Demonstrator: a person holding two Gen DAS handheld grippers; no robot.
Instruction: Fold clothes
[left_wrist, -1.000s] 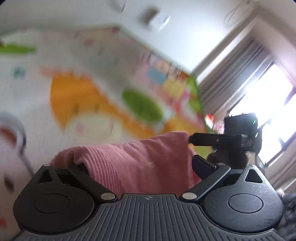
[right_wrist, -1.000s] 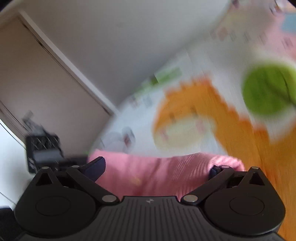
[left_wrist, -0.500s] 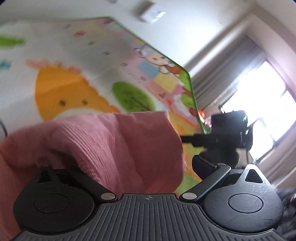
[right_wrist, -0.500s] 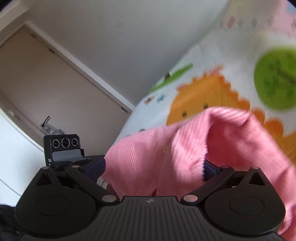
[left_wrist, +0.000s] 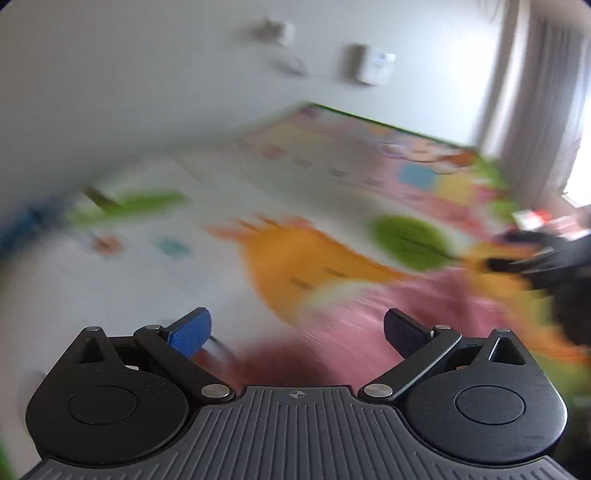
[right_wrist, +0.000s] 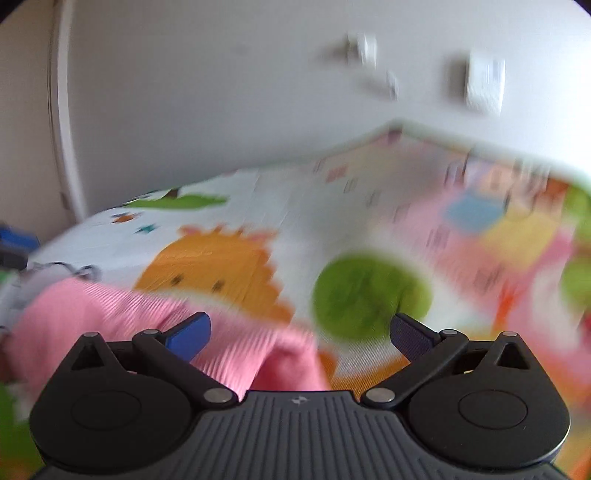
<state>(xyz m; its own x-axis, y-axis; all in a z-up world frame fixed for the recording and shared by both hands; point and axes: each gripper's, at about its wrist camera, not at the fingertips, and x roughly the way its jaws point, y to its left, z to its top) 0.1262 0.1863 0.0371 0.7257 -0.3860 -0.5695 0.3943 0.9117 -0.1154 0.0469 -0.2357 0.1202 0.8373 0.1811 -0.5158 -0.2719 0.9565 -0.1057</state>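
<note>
On a play mat (left_wrist: 207, 280), soft-looking and printed with cartoon shapes: orange spiky-maned animal face, round green blob, pastel squares along the far right edge, green border. Lying on it, pink ribbed garment (left_wrist: 373, 325), fine parallel cords in the knit, bunched into rounded folds.

From the left wrist view: left gripper (left_wrist: 297, 328) spread wide and empty, blue textured pad on the left finger, darker pad on the right, black linkage arms with silver pivot pins, ridged grey body below. Garment just beyond and between the fingers, reaching far right; contact not clear through the blur. Right gripper's dark fingers at the far right, above the cloth's edge.

From the right wrist view: right gripper (right_wrist: 300, 332) likewise splayed, gripping nothing. Garment (right_wrist: 110, 325) near left, passing behind the left finger, a fold reaching toward the middle.

White wall behind, blurred pale boxes mounted on it; no writing legible anywhere.
</note>
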